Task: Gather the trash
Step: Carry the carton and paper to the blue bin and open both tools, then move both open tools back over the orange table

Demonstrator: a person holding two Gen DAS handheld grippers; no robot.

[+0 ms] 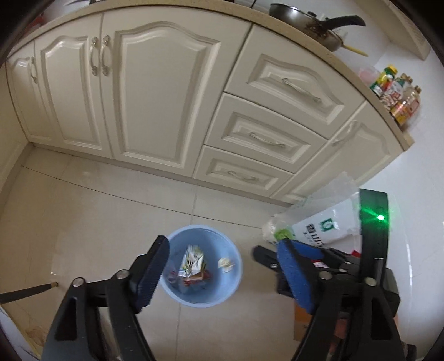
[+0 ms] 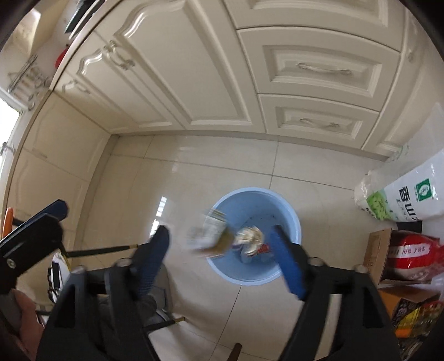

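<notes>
A light blue bin [image 1: 232,288] stands on the tiled floor and holds several wrappers [image 1: 193,265]. My left gripper [image 1: 222,266] is open and empty above it. The right gripper's body [image 1: 371,250] shows at the right of the left wrist view. In the right wrist view the bin [image 2: 291,219] lies below my right gripper [image 2: 220,250], which is open. A blurred piece of trash [image 2: 209,236] hangs in the air between the fingers, over the bin's left rim. Crumpled paper [image 2: 249,236] lies in the bin. The left gripper [image 2: 36,236] shows at the far left.
Cream cabinets and drawers [image 1: 155,91] stand behind the bin. A white rice bag [image 2: 408,197], a red sack in a cardboard box [image 2: 410,255] and other packages crowd the right. A pan [image 1: 308,22] and bottles [image 1: 396,94] sit on the counter. A dark stick [image 2: 102,250] lies at left.
</notes>
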